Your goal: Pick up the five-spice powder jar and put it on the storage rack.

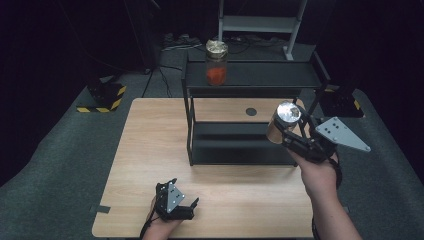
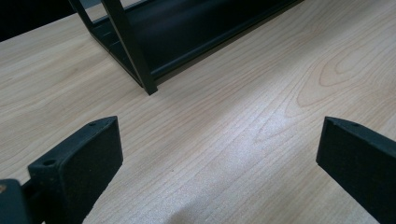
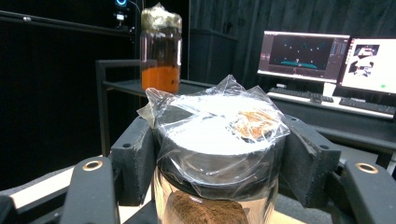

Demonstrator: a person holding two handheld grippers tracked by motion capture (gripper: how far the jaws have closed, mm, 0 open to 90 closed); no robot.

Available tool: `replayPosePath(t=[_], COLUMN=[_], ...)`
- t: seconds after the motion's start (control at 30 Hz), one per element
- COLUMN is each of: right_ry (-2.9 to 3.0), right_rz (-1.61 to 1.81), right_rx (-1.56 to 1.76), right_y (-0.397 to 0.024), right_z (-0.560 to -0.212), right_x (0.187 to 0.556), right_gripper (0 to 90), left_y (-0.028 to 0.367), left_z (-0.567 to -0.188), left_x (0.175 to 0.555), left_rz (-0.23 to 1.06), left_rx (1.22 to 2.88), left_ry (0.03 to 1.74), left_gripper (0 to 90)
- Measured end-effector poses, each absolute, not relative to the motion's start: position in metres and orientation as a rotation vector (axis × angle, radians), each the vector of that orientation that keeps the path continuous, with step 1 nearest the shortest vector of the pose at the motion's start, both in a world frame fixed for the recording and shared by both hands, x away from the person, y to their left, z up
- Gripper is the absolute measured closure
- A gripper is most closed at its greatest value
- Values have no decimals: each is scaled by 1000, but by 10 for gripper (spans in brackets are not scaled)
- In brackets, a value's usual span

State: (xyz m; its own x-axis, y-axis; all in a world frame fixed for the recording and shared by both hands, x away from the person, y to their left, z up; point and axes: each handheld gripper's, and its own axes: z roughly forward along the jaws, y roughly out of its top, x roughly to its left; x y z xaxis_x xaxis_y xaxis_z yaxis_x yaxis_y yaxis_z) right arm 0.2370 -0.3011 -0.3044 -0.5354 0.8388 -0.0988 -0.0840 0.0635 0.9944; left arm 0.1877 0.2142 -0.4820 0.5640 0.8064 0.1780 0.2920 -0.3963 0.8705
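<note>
Now right hand-held gripper (image 1: 286,131) pinches brown jar (image 3: 219,154) near lid, up beside shelf (image 1: 250,75). Left hand-held gripper (image 1: 176,200) spread, resting on surface (image 1: 150,150). Jar might slip: plastic wrap looks slick.

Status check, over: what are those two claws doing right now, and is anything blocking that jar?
Right gripper shut on brown-powder jar, held above table. Left gripper open, low over table. Orange-filled jar on shelf rack top; nothing in the way.
</note>
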Motion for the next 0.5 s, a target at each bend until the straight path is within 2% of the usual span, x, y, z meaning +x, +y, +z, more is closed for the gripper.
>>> replayPosePath(t=[0.5], right_ry=[1545], right_rz=[1605], right_rx=[752], right_y=[-297], right_z=[-270], right_x=[244], right_gripper=[338], left_y=[215], left_z=[-482], left_x=[188], left_rz=[762], left_rx=[1943], left_ry=[884], left_gripper=[7])
